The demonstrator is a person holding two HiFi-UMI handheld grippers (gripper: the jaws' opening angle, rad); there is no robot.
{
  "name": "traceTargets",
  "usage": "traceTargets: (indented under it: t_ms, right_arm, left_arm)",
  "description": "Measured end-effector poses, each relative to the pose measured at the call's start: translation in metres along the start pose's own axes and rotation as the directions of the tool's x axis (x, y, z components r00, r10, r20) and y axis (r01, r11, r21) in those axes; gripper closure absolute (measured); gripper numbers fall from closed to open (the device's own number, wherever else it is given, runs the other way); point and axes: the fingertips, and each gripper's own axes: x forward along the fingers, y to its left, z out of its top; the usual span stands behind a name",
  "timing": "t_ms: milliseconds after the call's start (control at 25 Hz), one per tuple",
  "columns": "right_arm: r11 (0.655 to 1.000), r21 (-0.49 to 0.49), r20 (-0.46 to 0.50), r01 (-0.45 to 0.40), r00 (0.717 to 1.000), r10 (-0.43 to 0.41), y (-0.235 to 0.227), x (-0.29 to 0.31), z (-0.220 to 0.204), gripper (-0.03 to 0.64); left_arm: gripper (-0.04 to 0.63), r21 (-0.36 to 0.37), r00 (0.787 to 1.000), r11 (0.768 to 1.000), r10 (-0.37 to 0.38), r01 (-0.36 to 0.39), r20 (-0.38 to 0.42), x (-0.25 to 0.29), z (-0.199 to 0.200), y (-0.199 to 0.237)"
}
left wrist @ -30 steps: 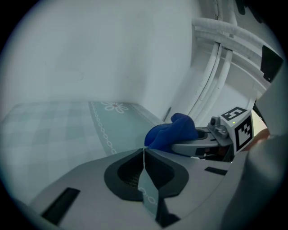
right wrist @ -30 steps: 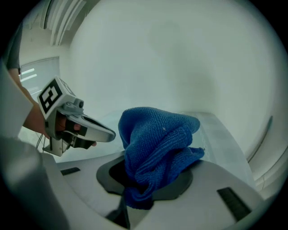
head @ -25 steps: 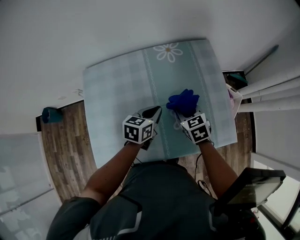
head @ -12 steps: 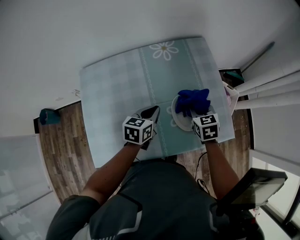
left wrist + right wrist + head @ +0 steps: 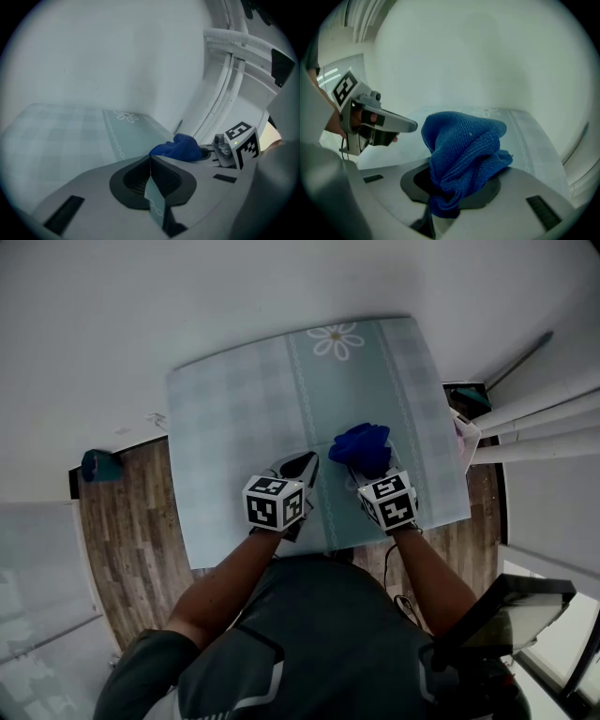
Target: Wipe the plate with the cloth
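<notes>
We record the left gripper [image 5: 150, 161] nearest, its jaws pressed together with nothing between them, held over the table [image 5: 234, 418] near its 6 o'clock edge. Just beside it, at its 3 o'clock, the right gripper [image 5: 370, 476] has its jaws clamped on a bunched blue cloth [image 5: 464, 150], which bulges out ahead of them. The cloth sits low over the table, at about 3 o'clock from the table's centre. We cannot make out the plate beneath cloth and gripper. Farthest off, a daisy print [image 5: 336, 341] marks the table's 12 o'clock end.
</notes>
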Motion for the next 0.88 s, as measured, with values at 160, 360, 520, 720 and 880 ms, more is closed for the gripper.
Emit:
traceTargets:
  t_ms: [160,360,520,720,880]
  right_arm:
    - [1.0,-0.005,-0.052,0.022,0.998,-0.023,-0.015,0.002,-0.022,0.515]
    - [0.995,0.039,-0.051,0.092,0.995,-0.09,-0.048,-0.014,-0.032,0.515]
    - [0.988,0.075,-0.036,0.135,0.99,-0.133,-0.066,-0.029,-0.031,0.515]
    - [0.984,0.107,0.017,0.14,0.99,-0.142,-0.059,-0.048,-0.016,0.515]
    - [0.997,0.077,0.052,-0.009,0.999,0.005,-0.005,-0.045,-0.006,0.515]
  left_arm:
    - [0.586,-0.002,1.0,1.0,0.004,-0.004,0.001,-0.002,-0.002,0.002]
    - [0.586,0.007,1.0,1.0,0.001,-0.001,0.001,-0.003,-0.003,0.001]
    - [0.586,0.007,1.0,1.0,-0.003,0.003,0.009,-0.004,0.0,-0.002]
    - [0.586,0.003,1.0,1.0,-0.005,0.005,0.028,-0.008,0.002,-0.006]
    - [0.586,0.009,0.999,1.0,0.003,-0.003,0.04,-0.015,-0.001,-0.007]
